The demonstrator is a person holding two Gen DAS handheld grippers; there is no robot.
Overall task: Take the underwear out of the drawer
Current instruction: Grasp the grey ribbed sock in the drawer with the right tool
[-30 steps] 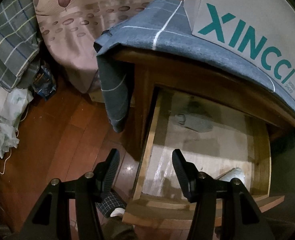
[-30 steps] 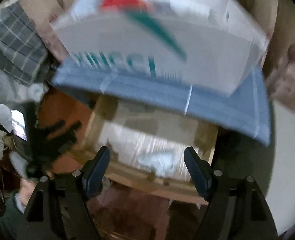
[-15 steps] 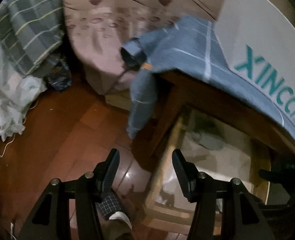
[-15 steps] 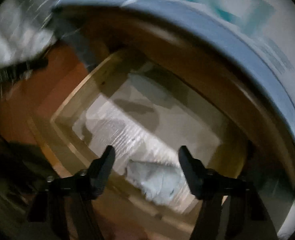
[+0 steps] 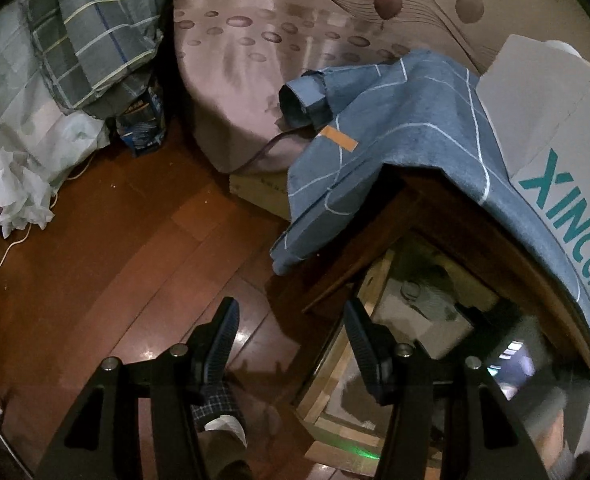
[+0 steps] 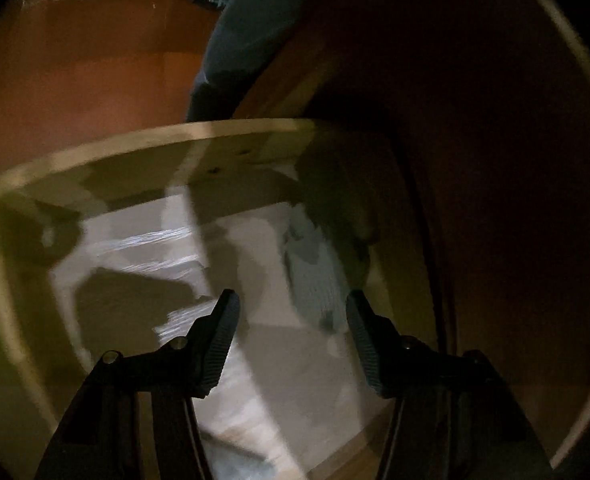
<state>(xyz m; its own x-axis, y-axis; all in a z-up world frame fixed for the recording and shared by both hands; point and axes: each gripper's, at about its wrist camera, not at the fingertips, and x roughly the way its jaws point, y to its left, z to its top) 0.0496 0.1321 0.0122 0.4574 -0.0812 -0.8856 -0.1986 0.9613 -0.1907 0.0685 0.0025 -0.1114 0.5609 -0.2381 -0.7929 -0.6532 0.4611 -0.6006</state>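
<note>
The wooden drawer (image 6: 135,136) stands pulled out of the nightstand, its bottom lined with pale paper. A grey folded piece of underwear (image 6: 315,276) lies on the liner toward the back. My right gripper (image 6: 293,308) is down inside the drawer just short of it. Its jaws are closing, and the pads do not touch the cloth. In the left wrist view the same underwear (image 5: 431,300) shows deep in the drawer (image 5: 379,276). My left gripper (image 5: 291,312) hangs open with nothing in it, over the floor by the drawer's left corner.
A blue checked cloth (image 5: 395,140) drapes over the nightstand top under a white XINCCI box (image 5: 555,140). A bed with a pinkish sheet (image 5: 275,40) and plaid bedding (image 5: 95,32) lie beyond. Wooden floor (image 5: 115,260) spreads left, and a person's slippered foot (image 5: 219,412) stands below.
My right gripper has dropped from above the nightstand into the drawer, rolled, and narrowed its jaws. The left gripper has swung left, so the drawer now sits at the lower right.
</note>
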